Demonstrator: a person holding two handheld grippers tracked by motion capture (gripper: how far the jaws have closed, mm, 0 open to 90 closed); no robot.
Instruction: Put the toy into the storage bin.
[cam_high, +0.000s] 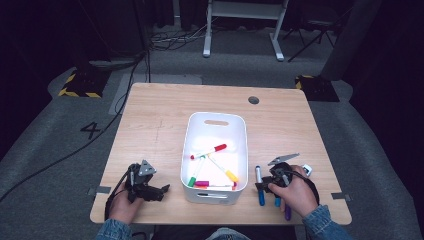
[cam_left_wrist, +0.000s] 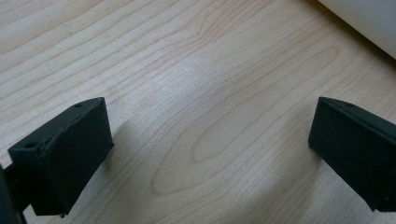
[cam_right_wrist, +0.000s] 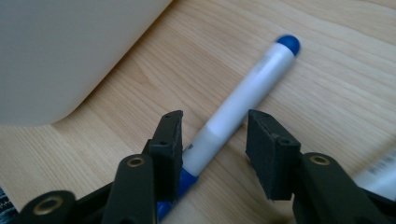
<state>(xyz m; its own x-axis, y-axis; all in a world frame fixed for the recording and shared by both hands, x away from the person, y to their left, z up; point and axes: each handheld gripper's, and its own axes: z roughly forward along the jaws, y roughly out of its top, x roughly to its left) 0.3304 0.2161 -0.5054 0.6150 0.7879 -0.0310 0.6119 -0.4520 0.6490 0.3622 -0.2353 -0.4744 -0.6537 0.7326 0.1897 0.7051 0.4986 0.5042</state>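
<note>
A white bin (cam_high: 216, 116) stands mid-table with several coloured markers (cam_high: 210, 151) lying inside. Right of it a blue-capped white marker (cam_high: 259, 180) lies flat on the wood. My right gripper (cam_high: 262, 187) hangs low over that marker's near end. In the right gripper view the marker (cam_right_wrist: 247, 88) runs between the jaws of my right gripper (cam_right_wrist: 215, 122), which is open, with a gap on its right side. My left gripper (cam_high: 162, 192) rests near the table's front left, pointing toward the bin. It is wide open (cam_left_wrist: 210, 135) over bare wood.
Two more markers, blue (cam_high: 277, 201) and purple (cam_high: 287, 212), lie under the right hand, and a small white object (cam_high: 307, 170) sits beside it. The bin wall (cam_right_wrist: 60, 56) is close on the right gripper's left. A cable grommet (cam_high: 253, 100) sits at the far side.
</note>
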